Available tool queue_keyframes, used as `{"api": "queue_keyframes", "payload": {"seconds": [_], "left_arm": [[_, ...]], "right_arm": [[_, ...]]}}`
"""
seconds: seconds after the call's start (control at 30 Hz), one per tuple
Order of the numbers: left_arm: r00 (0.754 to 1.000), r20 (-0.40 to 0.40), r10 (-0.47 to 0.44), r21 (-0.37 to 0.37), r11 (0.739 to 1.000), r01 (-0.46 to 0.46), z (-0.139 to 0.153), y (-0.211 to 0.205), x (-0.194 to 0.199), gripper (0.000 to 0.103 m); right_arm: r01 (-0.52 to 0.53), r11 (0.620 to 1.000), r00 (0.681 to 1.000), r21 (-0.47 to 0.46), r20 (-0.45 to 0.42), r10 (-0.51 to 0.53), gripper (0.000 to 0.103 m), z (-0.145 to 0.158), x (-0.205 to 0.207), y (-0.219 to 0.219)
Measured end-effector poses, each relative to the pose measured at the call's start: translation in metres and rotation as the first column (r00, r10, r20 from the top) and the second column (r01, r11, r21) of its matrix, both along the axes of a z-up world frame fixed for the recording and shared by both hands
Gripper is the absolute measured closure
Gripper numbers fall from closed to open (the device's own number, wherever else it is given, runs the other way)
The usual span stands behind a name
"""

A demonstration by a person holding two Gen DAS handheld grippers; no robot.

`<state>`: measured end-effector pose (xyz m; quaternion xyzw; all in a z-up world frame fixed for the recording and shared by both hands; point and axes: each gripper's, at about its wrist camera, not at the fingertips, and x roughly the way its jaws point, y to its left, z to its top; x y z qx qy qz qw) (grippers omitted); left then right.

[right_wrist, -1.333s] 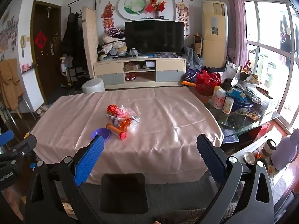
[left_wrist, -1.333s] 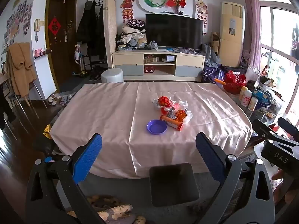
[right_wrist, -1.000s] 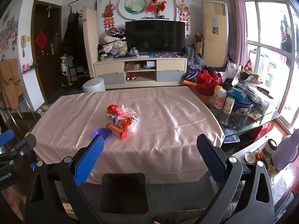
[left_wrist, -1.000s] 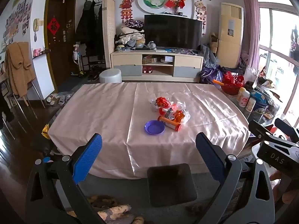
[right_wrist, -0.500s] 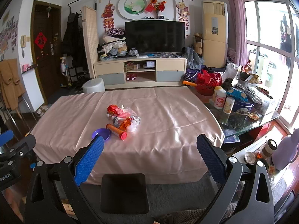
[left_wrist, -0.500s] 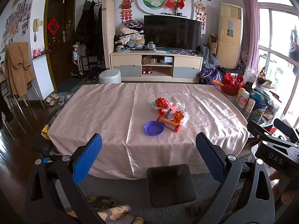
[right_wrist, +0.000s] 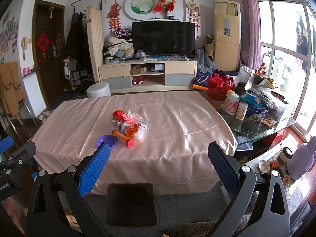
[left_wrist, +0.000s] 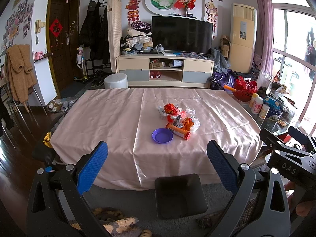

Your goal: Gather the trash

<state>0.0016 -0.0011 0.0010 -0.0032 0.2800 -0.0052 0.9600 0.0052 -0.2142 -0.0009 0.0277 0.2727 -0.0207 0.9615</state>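
A pile of trash wrappers (left_wrist: 178, 115) (right_wrist: 130, 121), red, orange and clear plastic, lies near the middle of the table with the pink cloth (left_wrist: 110, 122) (right_wrist: 177, 130). An orange tube with a red cap (left_wrist: 177, 131) (right_wrist: 122, 136) lies at the pile's near side. A purple dish (left_wrist: 162, 135) (right_wrist: 106, 140) sits beside the tube. My left gripper (left_wrist: 157, 164) is open and empty, held off the table's near edge. My right gripper (right_wrist: 159, 165) is open and empty, also short of the near edge. A black square bin (left_wrist: 180, 195) (right_wrist: 131, 203) stands on the floor below both grippers.
A glass side table (right_wrist: 256, 126) at the right is crowded with bottles, a tin and bags. A purple flask (right_wrist: 302, 158) and cups stand at the lower right. A TV cabinet (left_wrist: 165, 71) and a white stool (left_wrist: 115, 81) are beyond the table. A grey rug (left_wrist: 128, 203) covers the floor.
Both grippers have drifted back slightly from the table and stay open. The trash pile has not moved.
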Motion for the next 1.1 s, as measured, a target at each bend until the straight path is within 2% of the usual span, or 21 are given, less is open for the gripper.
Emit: {"api": "queue_keyframes", "payload": {"seconds": [1.1], "left_arm": [[1.0, -0.002, 0.002, -0.001, 1.0, -0.002, 0.0018, 0.0002, -0.0019, 0.008]], "right_arm": [[0.017, 1.0, 1.0, -0.007, 0.005, -0.017, 0.003, -0.0019, 0.0019, -0.0007]]}}
